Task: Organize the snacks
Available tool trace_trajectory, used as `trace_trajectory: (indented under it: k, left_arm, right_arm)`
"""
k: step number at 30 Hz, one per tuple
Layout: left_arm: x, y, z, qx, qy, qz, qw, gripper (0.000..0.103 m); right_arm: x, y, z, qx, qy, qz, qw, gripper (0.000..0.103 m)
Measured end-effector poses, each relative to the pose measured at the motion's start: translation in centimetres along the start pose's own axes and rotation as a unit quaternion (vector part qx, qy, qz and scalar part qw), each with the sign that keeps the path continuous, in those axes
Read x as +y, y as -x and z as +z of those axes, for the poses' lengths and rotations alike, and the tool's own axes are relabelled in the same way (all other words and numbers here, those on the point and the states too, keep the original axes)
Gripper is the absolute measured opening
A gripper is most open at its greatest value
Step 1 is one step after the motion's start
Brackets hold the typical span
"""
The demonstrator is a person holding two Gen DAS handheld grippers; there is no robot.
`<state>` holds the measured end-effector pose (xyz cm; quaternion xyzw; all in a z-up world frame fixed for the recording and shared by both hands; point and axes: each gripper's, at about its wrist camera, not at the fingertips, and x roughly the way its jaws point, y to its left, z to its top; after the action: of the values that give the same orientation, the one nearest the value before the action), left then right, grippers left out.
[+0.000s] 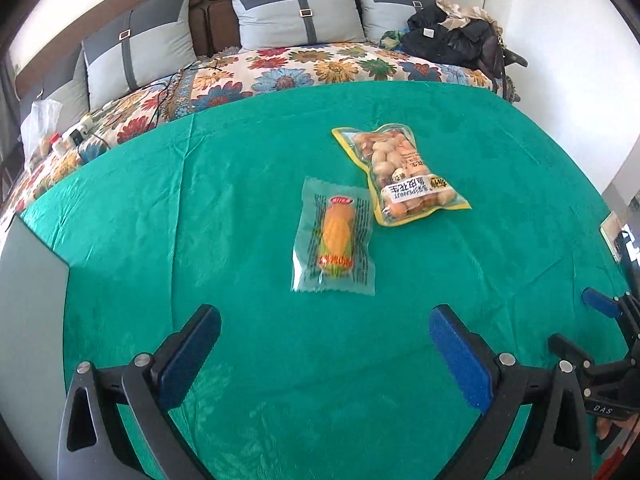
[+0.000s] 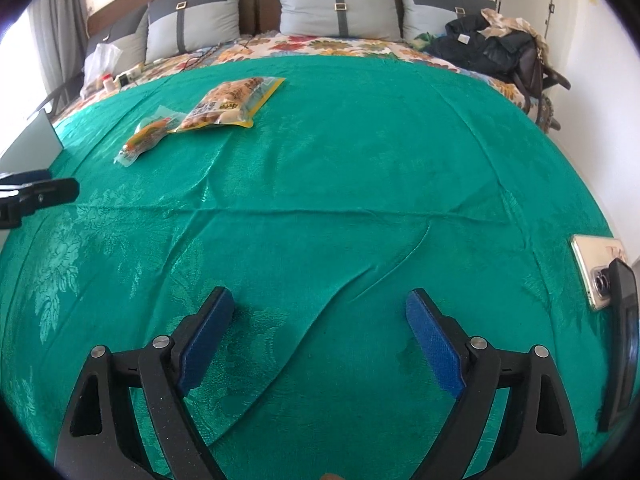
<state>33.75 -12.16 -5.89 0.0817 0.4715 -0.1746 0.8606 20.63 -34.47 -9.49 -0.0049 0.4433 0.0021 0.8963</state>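
Note:
A clear packet with a yellow corn-shaped snack (image 1: 335, 238) lies on the green cloth (image 1: 240, 208), and a yellow-edged bag of peanuts (image 1: 400, 174) lies just beyond it to the right, overlapping its corner. My left gripper (image 1: 324, 338) is open and empty, hovering a short way in front of the corn packet. My right gripper (image 2: 320, 320) is open and empty over bare green cloth (image 2: 340, 160). In the right wrist view the corn packet (image 2: 146, 136) and the peanut bag (image 2: 232, 102) lie far off to the upper left.
A grey box wall (image 1: 32, 320) stands at the left edge of the cloth. A phone (image 2: 596, 272) lies at the right edge. Beyond are a floral bedspread (image 1: 320, 64), pillows, a pile of dark clothes (image 1: 452, 36), and small items and cables at the far left (image 1: 72, 136).

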Motion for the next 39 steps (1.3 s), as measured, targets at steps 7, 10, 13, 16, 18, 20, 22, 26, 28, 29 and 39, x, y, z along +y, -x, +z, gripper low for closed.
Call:
trace_trajectory:
  k: [7,10,13,16,18,20,22,26,28,29,39]
  left_arm:
    - [0.0,-6.4,4.8,0.071,-0.021,0.004,0.9972,0.102]
    - [1.0,-7.9,4.8,0.085,0.019,-0.003,0.9962,0.101]
    - [0.7,-7.2,4.5,0.058,0.009,0.005,0.9983,0.083]
    - [0.2,-6.3,4.3,0.043,-0.007,-0.006,0.999,0.049]
    - [0.1,-5.9,4.0,0.045,-0.007,-0.015,0.9988,0.046]
    - [0.0,-5.0,3.2,0.042,-0.003,-0.009,0.9991,0.046]
    - [0.3,-3.5,2.1,0.036,0.017,-0.011,0.9991,0.046]
    - [1.5,0.9,-1.5,0.03,0.056,-0.009,0.9979,0.046]
    - [1.9,2.8,-3.9,0.035,0.063,0.005,0.9974,0.046]
    - [2.1,3.5,-5.2,0.04,0.066,0.015,0.9969,0.046]
    - [2.3,5.4,-13.2,0.008,0.091,0.079,0.9927,0.047]
  right_arm:
    - [0.0,0.0,0.0,0.0,0.0,0.0,1.0,0.092]
    - [0.2,-0.1,0.0,0.0,0.0,0.002,1.0,0.092]
    - [0.1,-0.1,0.0,0.001,0.0,0.002,1.0,0.092]
    - [0.1,-0.1,0.0,0.001,0.0,0.002,1.0,0.092]
    - [0.1,-0.1,0.0,0.001,0.0,0.002,1.0,0.093]
    - [0.2,-0.2,0.0,0.001,0.0,0.002,1.0,0.093]
    - [0.3,-0.1,0.0,0.001,0.0,0.002,1.0,0.093]
    - [0.2,-0.1,0.0,0.001,0.0,0.002,1.0,0.093]
    - [0.2,-0.1,0.0,0.001,0.0,0.003,1.0,0.093]
    - [0.2,-0.1,0.0,0.001,0.0,0.003,1.0,0.093]
    - [0.2,-0.1,0.0,0.001,0.0,0.003,1.0,0.093]
